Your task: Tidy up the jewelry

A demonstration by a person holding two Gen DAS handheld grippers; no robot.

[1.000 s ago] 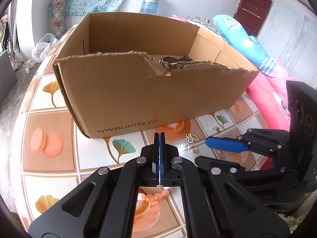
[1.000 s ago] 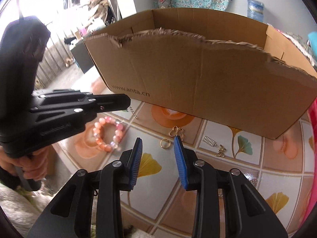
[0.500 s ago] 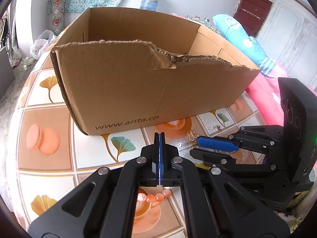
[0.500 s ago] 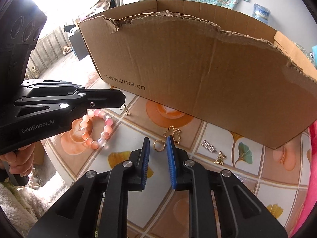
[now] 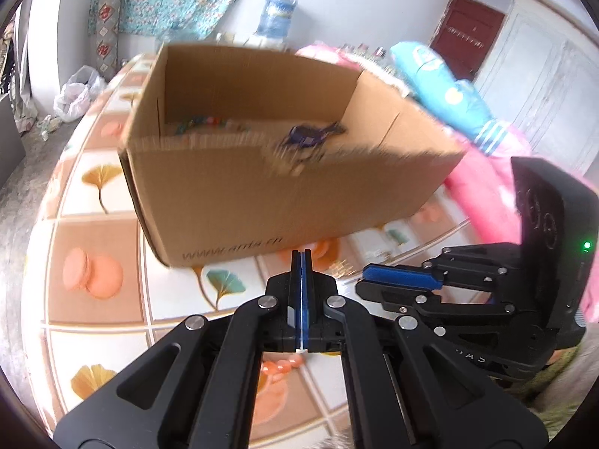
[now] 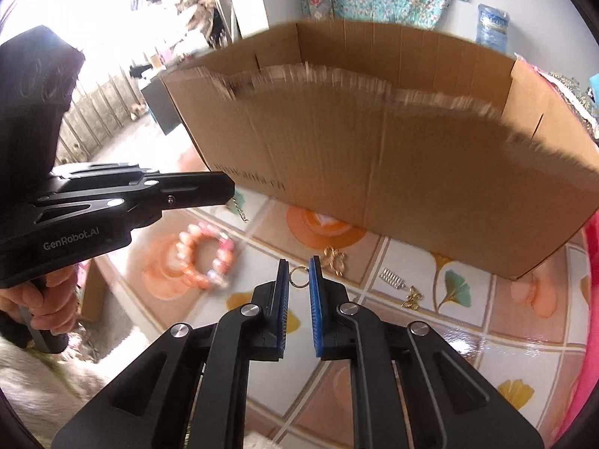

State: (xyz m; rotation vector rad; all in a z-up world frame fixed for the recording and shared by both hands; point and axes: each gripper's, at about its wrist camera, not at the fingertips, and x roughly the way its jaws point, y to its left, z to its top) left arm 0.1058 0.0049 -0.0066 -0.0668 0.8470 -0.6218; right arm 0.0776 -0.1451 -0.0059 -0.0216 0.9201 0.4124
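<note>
Left gripper (image 5: 301, 280): blue-padded fingers (image 5: 305, 299) pressed flat together, nothing visible between them, pointing toward 12 o'clock and pitched downward. Bare hand (image 6: 41, 307) wrapped its handle at 8 o'clock in the right wrist view. Right gripper (image 6: 299, 275): fingers (image 6: 315, 299) a narrow gap apart, tips pinching a small gold ring (image 6: 298, 276), lying at 3 o'clock of the left.

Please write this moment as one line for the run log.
left tool: shut on thin silver chain | right tool: holds small gold ring | brown cardboard box: behind | pink bead bracelet: on tiled table
</note>
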